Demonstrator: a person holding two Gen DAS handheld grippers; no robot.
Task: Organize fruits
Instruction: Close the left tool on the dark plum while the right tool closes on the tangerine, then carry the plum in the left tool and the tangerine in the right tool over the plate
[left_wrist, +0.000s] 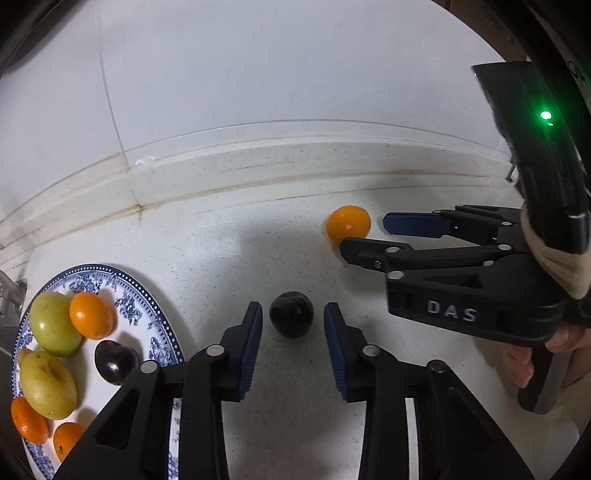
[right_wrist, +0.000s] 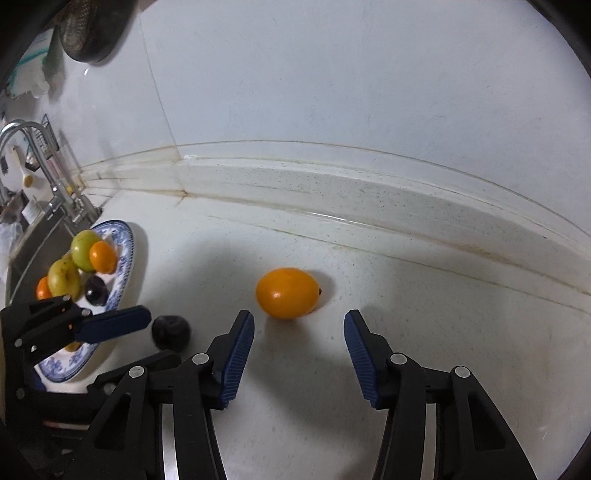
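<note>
1. Plate (left_wrist: 162, 317) already holds six fruits, maybe more.
2. Left gripper (left_wrist: 293, 325) narrow, straddling the dark plum (left_wrist: 291, 319) just beside the plate, not gripping.
3. Right gripper (right_wrist: 299, 345) wider, short of the orange (right_wrist: 287, 293), farther from the plate.

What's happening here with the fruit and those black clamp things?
A person is tidying fruit onto a blue-patterned plate beside a sink, using a hand-held tool in each hand. The left tool is lined up on a dark plum lying on the white counter, its pads either side but not touching. The right tool is open, aimed at a loose orange fruit. The plate already holds green, orange and dark fruits.
</note>
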